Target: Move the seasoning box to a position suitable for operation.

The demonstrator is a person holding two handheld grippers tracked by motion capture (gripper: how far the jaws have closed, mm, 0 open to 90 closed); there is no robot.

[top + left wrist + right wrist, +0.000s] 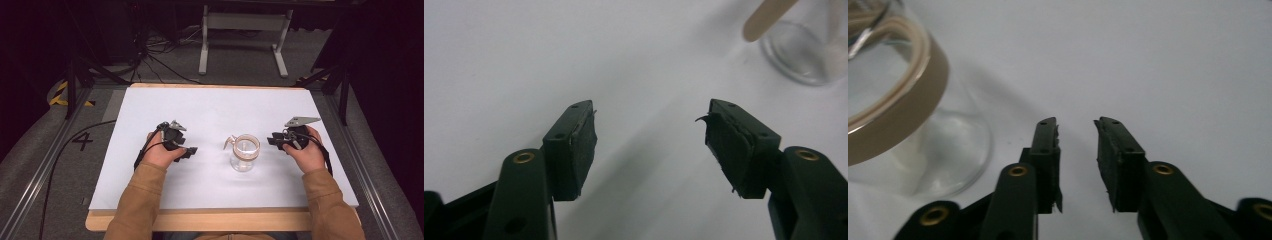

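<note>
A clear glass jar (244,152) with a tan band around its rim and a wire clasp stands upright near the middle of the white table (210,107). My left gripper (189,150) rests to its left, open, nothing between its jaws (649,135). The jar's glass base (806,55) and a tan strip sit at the top right of the left gripper view. To the jar's right my right gripper (272,139) points at it, open by a narrow gap (1076,145). The jar (895,105) looms at the left of the right gripper view, apart from the jaws.
The white table top has a wooden front edge (200,220). Beyond the table's far edge stand a white metal frame (245,40) and cables on the grey floor. A black cable (75,145) trails off the left side.
</note>
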